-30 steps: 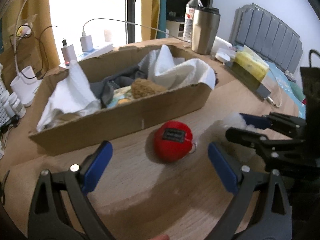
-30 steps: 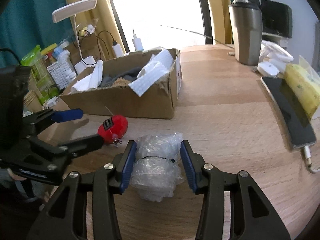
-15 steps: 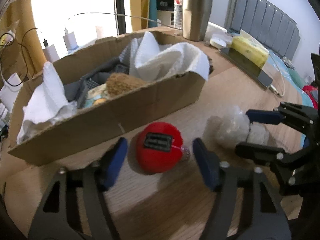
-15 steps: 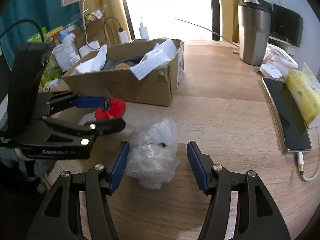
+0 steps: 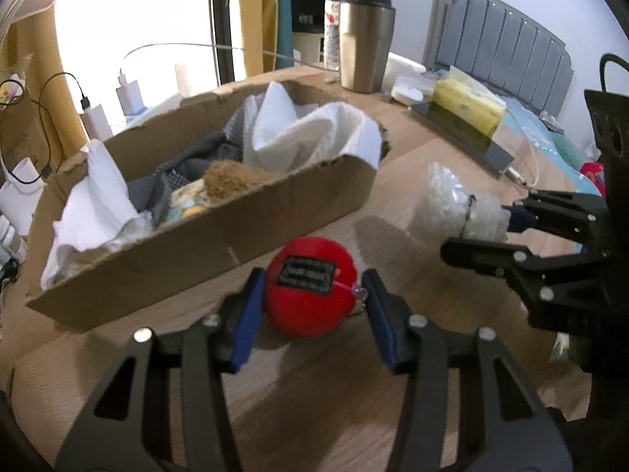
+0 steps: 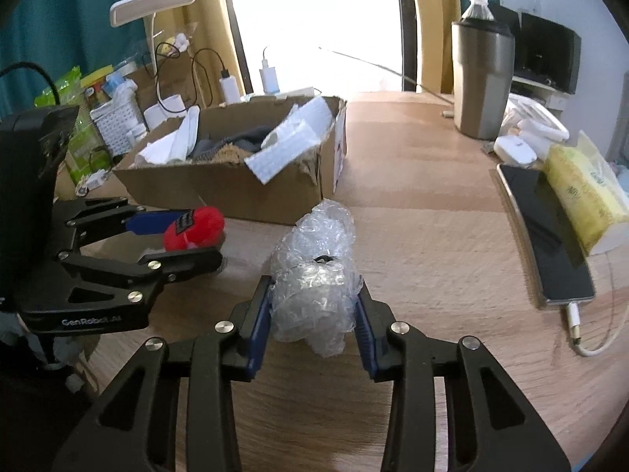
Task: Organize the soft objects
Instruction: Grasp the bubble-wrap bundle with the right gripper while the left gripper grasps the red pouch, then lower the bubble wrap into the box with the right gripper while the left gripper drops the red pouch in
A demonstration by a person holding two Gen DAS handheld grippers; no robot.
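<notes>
A red soft ball (image 5: pixel 310 287) with a black label sits on the wooden table in front of the cardboard box (image 5: pixel 204 236). My left gripper (image 5: pixel 312 310) is shut on it, blue pads against both sides; it also shows in the right wrist view (image 6: pixel 192 226). My right gripper (image 6: pixel 314 310) is shut on a roll of bubble wrap (image 6: pixel 318 275), which also shows in the left wrist view (image 5: pixel 452 204). The box (image 6: pixel 236 188) holds white cloths, grey fabric and a brown plush.
A steel tumbler (image 6: pixel 481 82) and a water bottle stand at the back. A phone on a cable (image 6: pixel 546 236) and a yellow tissue pack (image 6: pixel 582 192) lie to the right. Chargers, cables, a lamp and small containers crowd the left behind the box.
Both grippers have closed: the left onto the red ball, the right onto the bubble wrap. The left gripper moved forward around the ball.
</notes>
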